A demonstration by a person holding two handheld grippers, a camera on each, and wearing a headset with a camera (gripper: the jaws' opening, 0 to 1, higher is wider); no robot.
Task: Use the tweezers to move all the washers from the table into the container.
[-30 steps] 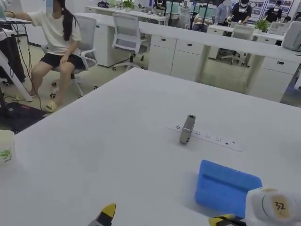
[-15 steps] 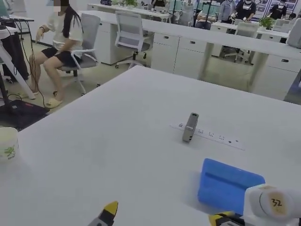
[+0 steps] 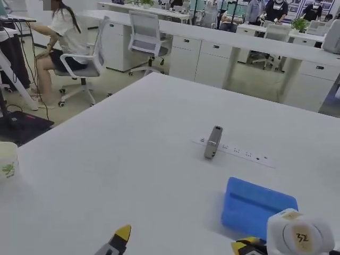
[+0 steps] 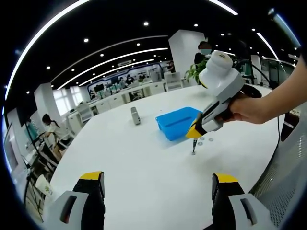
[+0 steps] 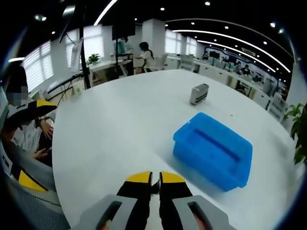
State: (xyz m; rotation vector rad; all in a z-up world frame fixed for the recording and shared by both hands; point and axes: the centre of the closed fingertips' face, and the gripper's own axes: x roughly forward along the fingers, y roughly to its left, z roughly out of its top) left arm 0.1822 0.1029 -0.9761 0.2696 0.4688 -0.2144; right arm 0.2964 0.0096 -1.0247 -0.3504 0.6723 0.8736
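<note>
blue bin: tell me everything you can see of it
The blue bin is a shallow rectangular tub, plastic by the look, bright blue throughout, open-topped with a lip round the rim. It stands upright on the white table, ahead of the right gripper and apart from it. The inside that shows looks empty. Only the table touches it.

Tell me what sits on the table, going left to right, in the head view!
white cup → grey device → blue container
</note>
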